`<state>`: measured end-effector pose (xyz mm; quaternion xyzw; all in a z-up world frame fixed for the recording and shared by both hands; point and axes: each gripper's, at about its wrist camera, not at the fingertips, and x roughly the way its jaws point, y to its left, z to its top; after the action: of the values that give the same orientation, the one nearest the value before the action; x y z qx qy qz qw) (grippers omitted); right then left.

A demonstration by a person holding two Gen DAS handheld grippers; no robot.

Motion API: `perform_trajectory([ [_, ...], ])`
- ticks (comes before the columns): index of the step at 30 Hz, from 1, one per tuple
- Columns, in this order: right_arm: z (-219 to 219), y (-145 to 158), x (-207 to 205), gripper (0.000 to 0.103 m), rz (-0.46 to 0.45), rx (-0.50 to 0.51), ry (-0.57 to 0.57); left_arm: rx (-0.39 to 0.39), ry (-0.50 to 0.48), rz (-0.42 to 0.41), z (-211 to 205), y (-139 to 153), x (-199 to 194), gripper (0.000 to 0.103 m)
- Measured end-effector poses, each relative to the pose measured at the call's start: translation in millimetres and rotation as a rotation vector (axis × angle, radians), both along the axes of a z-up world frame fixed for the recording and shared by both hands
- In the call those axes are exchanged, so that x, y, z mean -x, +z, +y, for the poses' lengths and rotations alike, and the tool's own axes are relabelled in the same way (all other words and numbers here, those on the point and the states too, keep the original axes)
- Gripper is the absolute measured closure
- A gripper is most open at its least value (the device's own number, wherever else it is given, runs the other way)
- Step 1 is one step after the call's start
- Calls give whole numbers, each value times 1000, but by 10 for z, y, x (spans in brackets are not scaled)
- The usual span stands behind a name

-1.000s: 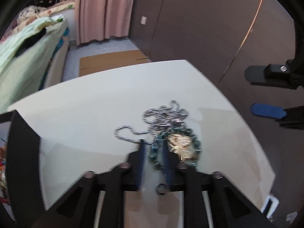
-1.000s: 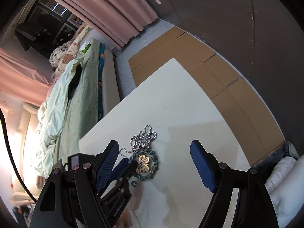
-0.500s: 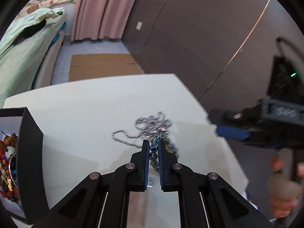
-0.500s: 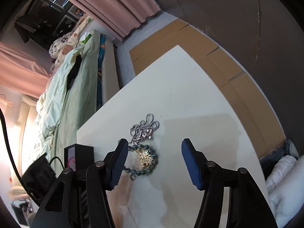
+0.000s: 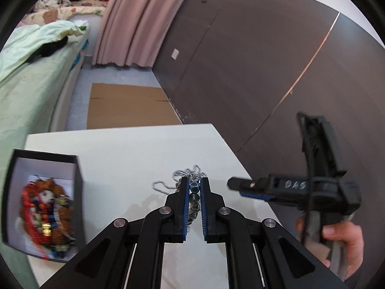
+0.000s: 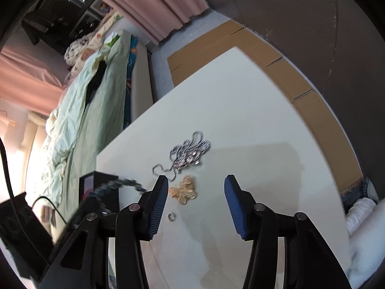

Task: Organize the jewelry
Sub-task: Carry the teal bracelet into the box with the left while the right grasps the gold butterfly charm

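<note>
The left gripper [image 5: 194, 193] is clenched on the bead bracelet [image 5: 194, 189], lifted off the tabletop [image 6: 240, 110]; it is limp and swings. The right gripper [image 6: 196, 201], jaws just narrowing yet empty, hovers over the gold butterfly [image 6: 184, 190], light and delicate: pinch its body.

Blue bead bracelet [image 5: 194, 193] pinched, lifted; silver chain [image 6: 190, 153] heaped on table.

Chain [image 6: 190, 151] on table [image 6: 252, 110]; butterfly [image 6: 184, 190] nearer; box [image 5: 45, 207] left.

table [image 6: 240, 101]: smooth matt white; chain [image 6: 190, 149]: shiny metal; bracelet [image 5: 194, 192]: glossy beads; tongs pads [image 6: 158, 204]: ribbed blue
</note>
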<state>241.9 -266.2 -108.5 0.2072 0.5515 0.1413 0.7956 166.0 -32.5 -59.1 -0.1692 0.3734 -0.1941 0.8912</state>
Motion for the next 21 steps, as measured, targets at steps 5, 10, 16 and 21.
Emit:
perform_trajectory([
  [5,235,-92,-21,62,24,22,45,5,39,-7,173,58,18,95],
  [10,365,-230,-59,67,58,43,56,14,68,-22,352,121,67,95],
  [16,453,-358,-113,81,91,63,54,37,97,-32,558,179,110,95],
  [21,590,-325,-122,81,67,138,75,47,113,-47,669,244,158,95],
])
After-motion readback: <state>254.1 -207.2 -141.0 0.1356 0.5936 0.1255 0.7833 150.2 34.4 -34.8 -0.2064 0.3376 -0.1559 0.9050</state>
